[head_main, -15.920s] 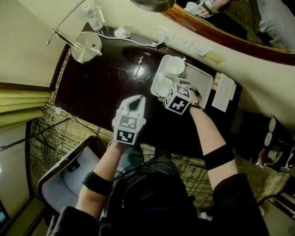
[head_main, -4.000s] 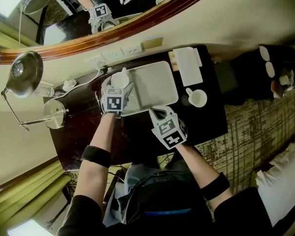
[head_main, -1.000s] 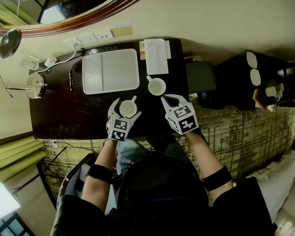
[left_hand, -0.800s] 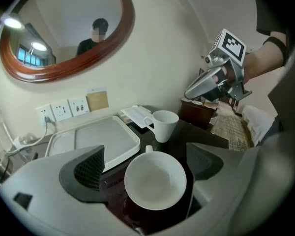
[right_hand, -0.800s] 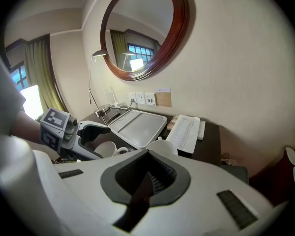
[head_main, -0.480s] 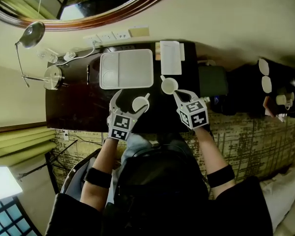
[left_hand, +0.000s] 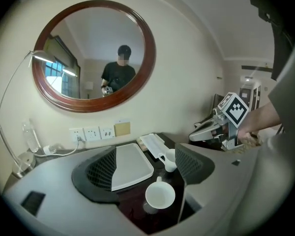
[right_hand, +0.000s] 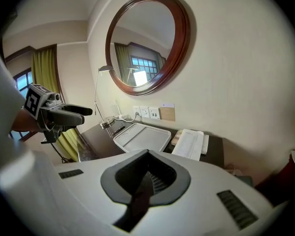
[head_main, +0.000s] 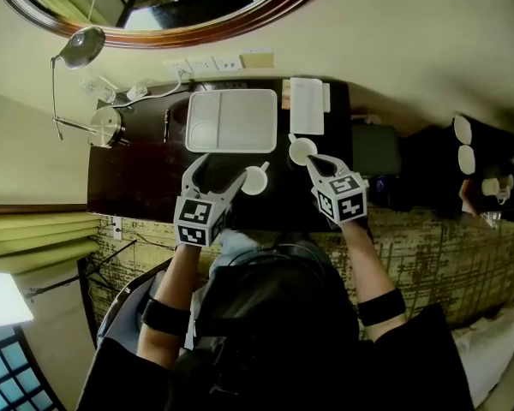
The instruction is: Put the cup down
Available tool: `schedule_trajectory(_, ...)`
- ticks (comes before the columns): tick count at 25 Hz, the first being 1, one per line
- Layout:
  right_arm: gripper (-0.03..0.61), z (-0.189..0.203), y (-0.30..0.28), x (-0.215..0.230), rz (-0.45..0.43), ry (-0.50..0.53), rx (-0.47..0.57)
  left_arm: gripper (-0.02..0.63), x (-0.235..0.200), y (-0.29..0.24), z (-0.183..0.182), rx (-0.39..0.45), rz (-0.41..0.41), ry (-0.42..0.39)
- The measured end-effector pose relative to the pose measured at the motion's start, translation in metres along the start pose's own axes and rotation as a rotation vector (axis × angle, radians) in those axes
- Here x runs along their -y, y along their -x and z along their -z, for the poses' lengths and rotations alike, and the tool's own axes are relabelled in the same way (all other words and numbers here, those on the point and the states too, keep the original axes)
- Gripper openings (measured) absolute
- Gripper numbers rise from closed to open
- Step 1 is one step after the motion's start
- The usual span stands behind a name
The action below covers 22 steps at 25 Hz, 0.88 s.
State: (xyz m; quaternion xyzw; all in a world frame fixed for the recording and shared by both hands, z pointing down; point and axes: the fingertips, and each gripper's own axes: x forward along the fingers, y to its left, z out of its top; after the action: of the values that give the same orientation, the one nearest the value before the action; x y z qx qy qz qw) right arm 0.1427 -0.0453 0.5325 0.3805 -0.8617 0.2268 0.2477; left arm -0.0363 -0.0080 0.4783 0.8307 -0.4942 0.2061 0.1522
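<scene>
A white cup [head_main: 255,179] stands upright on the dark table [head_main: 146,178], near its front edge. In the left gripper view this cup [left_hand: 160,195] shows low between the jaws, apart from both pads. My left gripper [head_main: 221,171] hangs above and just left of it; its jaws have just been closing and hold nothing. A second white cup [head_main: 302,150] stands to the right, beside the tip of my right gripper [head_main: 315,162]. The right gripper [right_hand: 148,154] is shut and empty. Its own view does not show the cups.
An empty white tray [head_main: 231,120] lies at the back of the table, with a paper pad [head_main: 307,105] to its right. A desk lamp's base [head_main: 107,127], a pen [head_main: 166,125] and a water bottle [head_main: 94,86] are at the left. Wall sockets [head_main: 204,63] sit under the round mirror.
The left gripper has let go of the cup and risen back from it. The cup now stands alone on the table. The right gripper has lifted slightly.
</scene>
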Motion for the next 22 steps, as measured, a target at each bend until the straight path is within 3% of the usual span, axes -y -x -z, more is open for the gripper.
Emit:
schedule_trajectory(7, 0.006, 0.0, -0.005, -0.011, -0.026, 0.035, 0.01, 0.265, -0.014, 0.025, 0.001, 0.015, -0.072, 0.075)
schedule_trajectory(10, 0.006, -0.005, -0.004, -0.023, -0.047, 0.04, 0.017, 0.162, -0.019, 0.035, 0.001, 0.024, -0.109, 0.099)
schedule_trajectory(17, 0.006, -0.005, -0.002, -0.037, -0.075, 0.066, 0.014, 0.012, -0.028, 0.048, 0.009, 0.025, -0.177, 0.189)
schedule_trajectory(22, 0.006, -0.005, -0.002, -0.036, -0.08, 0.08, 0.012, 0.004, -0.038, 0.052, 0.013, 0.031, -0.221, 0.237)
